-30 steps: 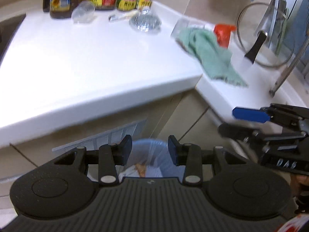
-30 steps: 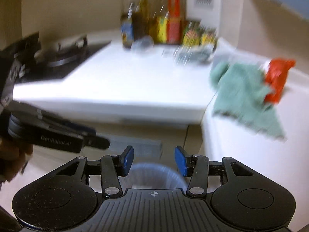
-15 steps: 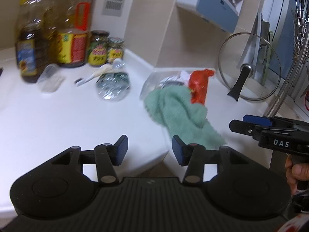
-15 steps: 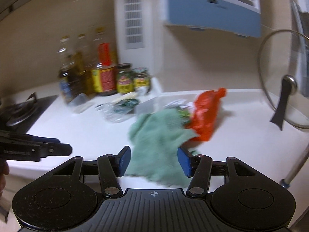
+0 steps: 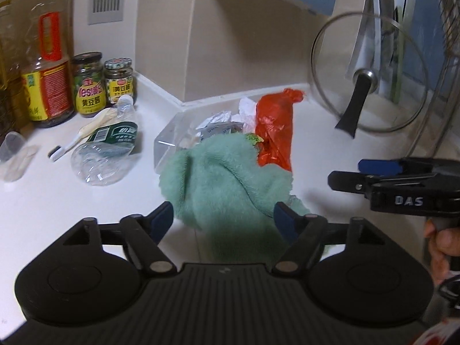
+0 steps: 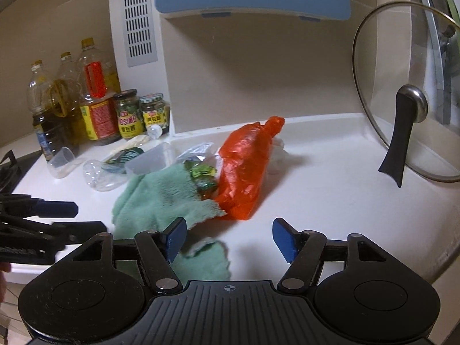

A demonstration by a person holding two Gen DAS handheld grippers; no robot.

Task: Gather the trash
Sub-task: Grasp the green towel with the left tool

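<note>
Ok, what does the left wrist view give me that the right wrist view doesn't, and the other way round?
Only the left wrist view: the toothbrush beside the crushed water bottle, and white crumpled paper behind the orange bag.

Only the right wrist view: the stove edge at far left and green wrappers between the green cloth and the bag.

Both: cloth, orange bag, clear tub, sauce jars, glass lid, each claw open and empty.

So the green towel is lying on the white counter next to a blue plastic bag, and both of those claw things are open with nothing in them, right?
Nearly. The plastic bag is orange-red, not blue; the right wrist view shows it plainly. The rest holds: the green towel lies on the white counter beside it, and the left gripper and right gripper are both open and empty, their jaws having just been opening.
</note>
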